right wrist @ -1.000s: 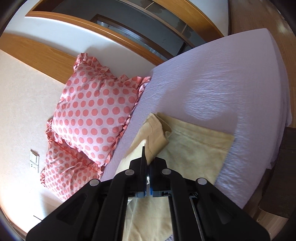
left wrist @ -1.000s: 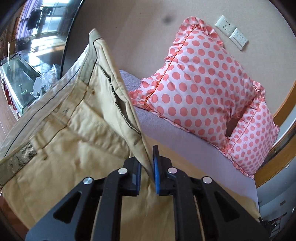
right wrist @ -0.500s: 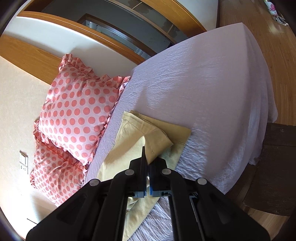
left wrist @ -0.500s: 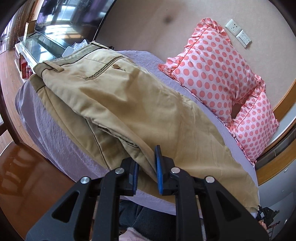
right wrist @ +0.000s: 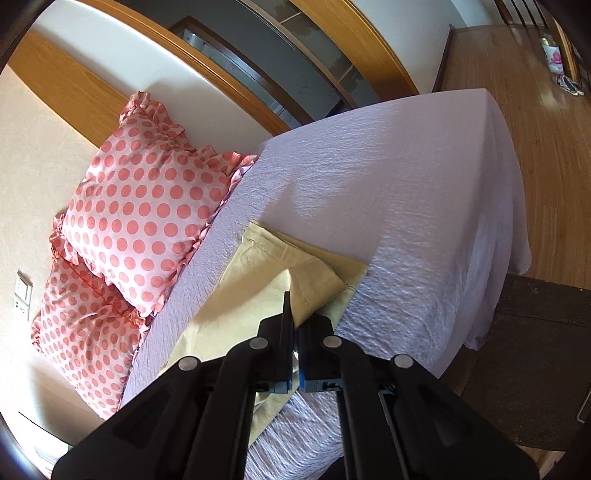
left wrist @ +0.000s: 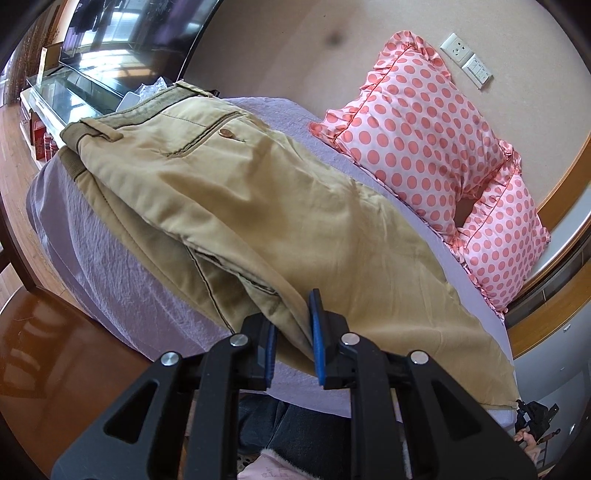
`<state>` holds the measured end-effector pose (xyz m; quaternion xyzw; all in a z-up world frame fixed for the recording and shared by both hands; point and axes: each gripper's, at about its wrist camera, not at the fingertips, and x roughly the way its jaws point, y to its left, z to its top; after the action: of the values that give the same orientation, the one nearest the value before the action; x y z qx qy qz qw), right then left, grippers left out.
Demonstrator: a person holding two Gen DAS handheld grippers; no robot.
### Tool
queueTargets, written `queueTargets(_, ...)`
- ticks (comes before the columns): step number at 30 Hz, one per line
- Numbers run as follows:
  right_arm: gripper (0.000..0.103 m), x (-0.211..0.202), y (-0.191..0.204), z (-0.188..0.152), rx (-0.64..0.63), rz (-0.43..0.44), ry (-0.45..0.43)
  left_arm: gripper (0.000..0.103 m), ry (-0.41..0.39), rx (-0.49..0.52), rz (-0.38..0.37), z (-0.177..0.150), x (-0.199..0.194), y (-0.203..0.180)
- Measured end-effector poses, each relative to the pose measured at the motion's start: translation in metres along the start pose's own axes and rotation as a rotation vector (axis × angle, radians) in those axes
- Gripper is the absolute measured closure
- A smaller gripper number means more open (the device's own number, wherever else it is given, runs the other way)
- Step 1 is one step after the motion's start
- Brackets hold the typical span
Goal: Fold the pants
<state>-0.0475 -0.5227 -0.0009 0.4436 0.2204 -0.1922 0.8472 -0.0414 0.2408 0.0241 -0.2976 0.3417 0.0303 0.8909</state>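
The khaki pants (left wrist: 280,206) lie lengthwise on the bed (left wrist: 122,273), folded so that one leg rests on the other. The waistband (left wrist: 129,122) sits at the far left end of my left wrist view, with a buttoned back pocket (left wrist: 207,136) facing up. The leg hems (right wrist: 295,266) lie at the opposite end, near the middle of the lavender sheet.

My left gripper (left wrist: 291,336) pinches the doubled fabric edge at the crotch and upper leg area, at the near edge of the bed. Its blue pads (left wrist: 316,332) sit slightly apart with the cloth pressed between them.

My right gripper (right wrist: 295,332) is pressed nearly together on a corner of the upper leg hem. That corner is lifted off the lower leg, which lies flat on the sheet.

Two pink polka-dot pillows (left wrist: 424,122) lean against the wall just beyond the pants, one partly in front of the other. Wall sockets (left wrist: 465,59) sit above them. A television (left wrist: 122,33) stands on a glass-topped cabinet (left wrist: 66,96) past the waistband end. Wooden flooring (right wrist: 546,147) extends beyond the foot of the bed.
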Motion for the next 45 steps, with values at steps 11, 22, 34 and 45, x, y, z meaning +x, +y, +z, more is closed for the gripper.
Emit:
queueTargets(11,0.077,-0.006,-0.009,-0.005,0.013,-0.04,-0.028,0.06,-0.119,-0.039,0.025,0.003,-0.034,0.023)
queueTargets(22,0.098,0.005,0.03,-0.022,-0.184,0.092,-0.088,0.049,-0.152,-0.121,0.024,-0.001,-0.042,0.046)
queueTargets(34,0.098,-0.018,0.272,-0.193,-0.796,0.746,0.245,0.023,-0.222,-0.086,-0.063,-0.009,-0.059,0.034)
queueTargets(45,0.034,-0.025,0.279,-0.322,-1.111,0.787,0.526,0.013,-0.156,0.043,-0.125,-0.017,-0.043,0.021)
